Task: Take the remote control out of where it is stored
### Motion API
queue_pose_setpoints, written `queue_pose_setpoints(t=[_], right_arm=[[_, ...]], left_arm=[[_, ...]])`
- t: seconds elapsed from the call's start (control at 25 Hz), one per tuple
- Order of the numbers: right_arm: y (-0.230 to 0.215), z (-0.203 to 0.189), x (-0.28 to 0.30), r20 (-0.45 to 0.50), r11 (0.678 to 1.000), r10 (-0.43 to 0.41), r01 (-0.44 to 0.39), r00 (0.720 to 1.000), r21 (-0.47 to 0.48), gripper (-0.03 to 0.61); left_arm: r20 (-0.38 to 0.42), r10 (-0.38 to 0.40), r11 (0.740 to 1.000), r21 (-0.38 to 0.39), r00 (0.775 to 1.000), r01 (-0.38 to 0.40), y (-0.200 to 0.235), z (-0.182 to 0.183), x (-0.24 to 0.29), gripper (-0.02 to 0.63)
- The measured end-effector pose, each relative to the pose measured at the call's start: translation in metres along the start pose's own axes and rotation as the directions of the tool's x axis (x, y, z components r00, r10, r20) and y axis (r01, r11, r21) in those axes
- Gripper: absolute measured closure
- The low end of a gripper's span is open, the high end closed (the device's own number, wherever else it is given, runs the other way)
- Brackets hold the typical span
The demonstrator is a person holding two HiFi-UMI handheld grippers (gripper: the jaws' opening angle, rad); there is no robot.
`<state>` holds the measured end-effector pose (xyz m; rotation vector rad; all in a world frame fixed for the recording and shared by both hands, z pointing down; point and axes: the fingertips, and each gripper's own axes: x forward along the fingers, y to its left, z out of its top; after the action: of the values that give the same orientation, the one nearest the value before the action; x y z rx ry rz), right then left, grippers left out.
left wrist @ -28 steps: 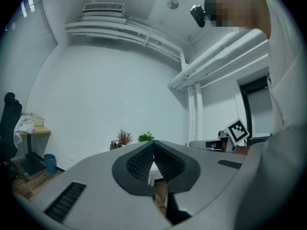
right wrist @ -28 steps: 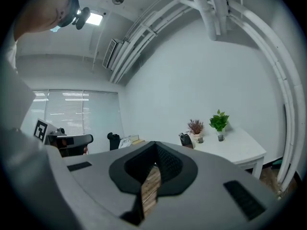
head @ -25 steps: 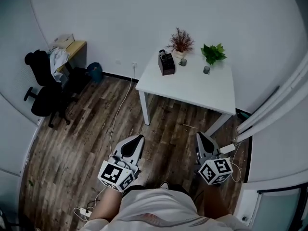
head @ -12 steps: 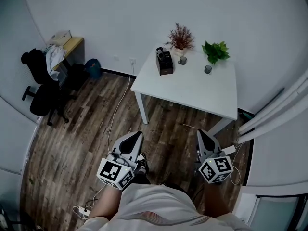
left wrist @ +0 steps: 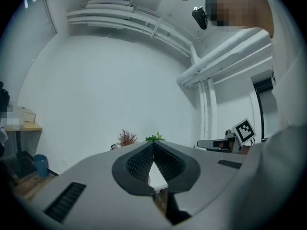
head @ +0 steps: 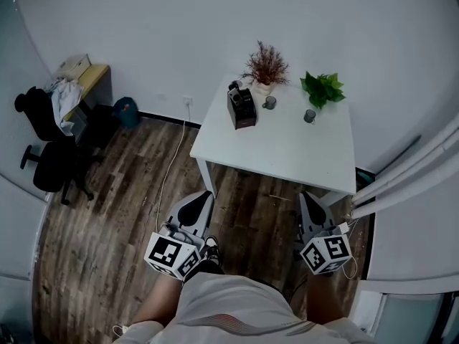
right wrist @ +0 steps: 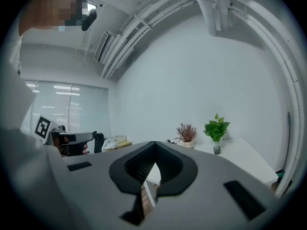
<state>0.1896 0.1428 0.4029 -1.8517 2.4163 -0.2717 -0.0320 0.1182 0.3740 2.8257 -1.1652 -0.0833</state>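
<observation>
Head view: a dark holder [head: 242, 108] stands on the far left part of the white table [head: 287, 153], and what looks like the remote control [head: 234, 87] stands upright in it. It lies ahead of both claws and well apart from them. The left gripper [head: 205, 195] looks nearer to it than the right gripper [head: 304, 195].

Left gripper view: the jaws are pressed together, empty, and level toward the table.

Right gripper view: the jaws are likewise closed on nothing, with the holder ahead.

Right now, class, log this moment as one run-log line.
left gripper: shut, empty | right gripper: shut, empty | black holder: on white table, untouched
</observation>
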Motion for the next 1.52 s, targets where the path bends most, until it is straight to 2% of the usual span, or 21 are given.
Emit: queue_pose_setpoints(t=[0.24,0.44,0.6,0.8,1.0,1.32,1.52], right_arm=[[0.016,0.008,0.083,-0.028,0.999,-0.031,0.031,0.999,-0.02,0.566],[0.035,0.017,0.15,-0.043,0.997,-0.039,0.036,0.998,-0.068,0.566],[0.041,0.011,0.185,-0.081,0.995,-0.039,0.032,0.996,-0.09,0.566],[0.033,0.013,0.216,-0.093,0.997,-0.026,0.019,0.995,-0.079,0.566],[0.008,0.016,0.239,-0.088,0.998,-0.001,-0.004,0.996,-0.062,0.566],[-0.064,0.036,0.264,-0.059,0.995,0.1,-0.101,0.993,-0.02,0.566],[-0.113,0.035,0.27,-0.078,0.99,0.139,-0.14,0.987,0.003,0.566]], left_arm=[[-0.003,-0.047,0.998,-0.029,0.999,0.047,0.078,0.008,0.037,0.604],[-0.028,-0.063,0.998,0.012,0.998,0.064,0.142,0.006,0.061,0.604],[-0.037,-0.065,0.998,-0.025,0.997,0.064,0.174,0.002,0.077,0.604],[-0.052,-0.076,0.996,-0.056,0.996,0.073,0.19,-0.008,0.099,0.604],[-0.047,-0.054,0.997,-0.063,0.997,0.051,0.195,-0.004,0.125,0.604],[-0.047,0.079,0.997,0.023,0.996,-0.078,0.174,0.012,0.186,0.604],[-0.059,0.173,0.985,0.006,0.983,-0.173,0.162,0.012,0.219,0.604]])
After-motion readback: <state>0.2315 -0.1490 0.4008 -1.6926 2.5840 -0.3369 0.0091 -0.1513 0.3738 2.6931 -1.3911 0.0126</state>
